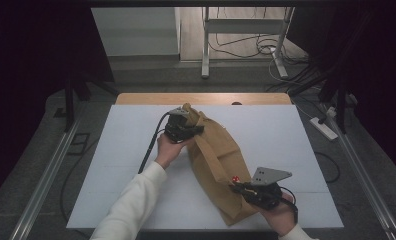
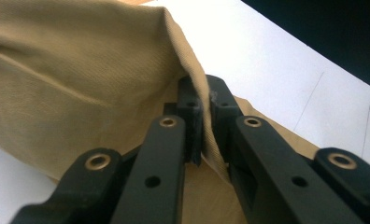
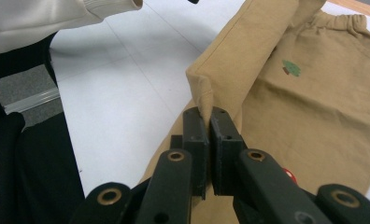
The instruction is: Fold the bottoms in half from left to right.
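Tan trousers (image 1: 217,150) pinched by both tools (clamped).

A lab or recording room, not a home.

The white table (image 1: 286,135) stands between dark curtains (image 1: 31,75); behind it, loose cables (image 1: 241,47) lie on the grey floor around a metal frame (image 1: 246,30), and a power strip (image 1: 324,128) lies right of the table.

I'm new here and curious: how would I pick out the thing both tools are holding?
On the white table, look between the person's two hands. There lies a tan cloth garment, pinched at both ends by black jaws, with an elastic waistband and a small green tree print.
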`<state>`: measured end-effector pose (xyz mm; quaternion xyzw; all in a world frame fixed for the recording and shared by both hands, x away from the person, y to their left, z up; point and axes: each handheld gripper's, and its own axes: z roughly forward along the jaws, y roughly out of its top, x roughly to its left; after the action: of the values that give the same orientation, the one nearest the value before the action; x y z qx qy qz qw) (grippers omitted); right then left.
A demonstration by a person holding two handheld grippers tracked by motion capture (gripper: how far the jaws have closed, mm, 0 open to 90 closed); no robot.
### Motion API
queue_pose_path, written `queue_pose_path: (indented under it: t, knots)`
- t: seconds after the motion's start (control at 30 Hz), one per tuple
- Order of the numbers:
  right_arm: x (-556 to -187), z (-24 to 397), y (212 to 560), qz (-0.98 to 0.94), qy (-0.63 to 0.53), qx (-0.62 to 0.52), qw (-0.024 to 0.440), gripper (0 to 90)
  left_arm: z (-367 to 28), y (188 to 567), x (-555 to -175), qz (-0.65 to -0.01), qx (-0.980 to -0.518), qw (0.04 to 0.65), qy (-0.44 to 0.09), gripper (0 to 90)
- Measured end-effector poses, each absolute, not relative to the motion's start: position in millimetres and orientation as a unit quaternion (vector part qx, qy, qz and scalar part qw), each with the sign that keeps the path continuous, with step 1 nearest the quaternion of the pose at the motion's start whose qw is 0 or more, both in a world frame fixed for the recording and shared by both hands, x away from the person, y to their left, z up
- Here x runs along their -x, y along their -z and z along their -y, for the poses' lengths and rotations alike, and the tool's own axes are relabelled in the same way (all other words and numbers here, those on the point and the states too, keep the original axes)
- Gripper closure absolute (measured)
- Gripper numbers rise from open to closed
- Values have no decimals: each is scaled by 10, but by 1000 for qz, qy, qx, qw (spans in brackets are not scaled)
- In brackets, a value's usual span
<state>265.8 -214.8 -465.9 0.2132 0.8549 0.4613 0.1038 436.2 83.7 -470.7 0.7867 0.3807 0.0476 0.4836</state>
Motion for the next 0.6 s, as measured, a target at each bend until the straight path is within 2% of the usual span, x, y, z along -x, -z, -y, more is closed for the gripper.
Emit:
queue_pose_path:
  t: [0.6]
  knots:
    - [-2672,2253,4727,-857,-450,-229,105,862,-698,4747,-4415,-381,-791,477,-42,840]
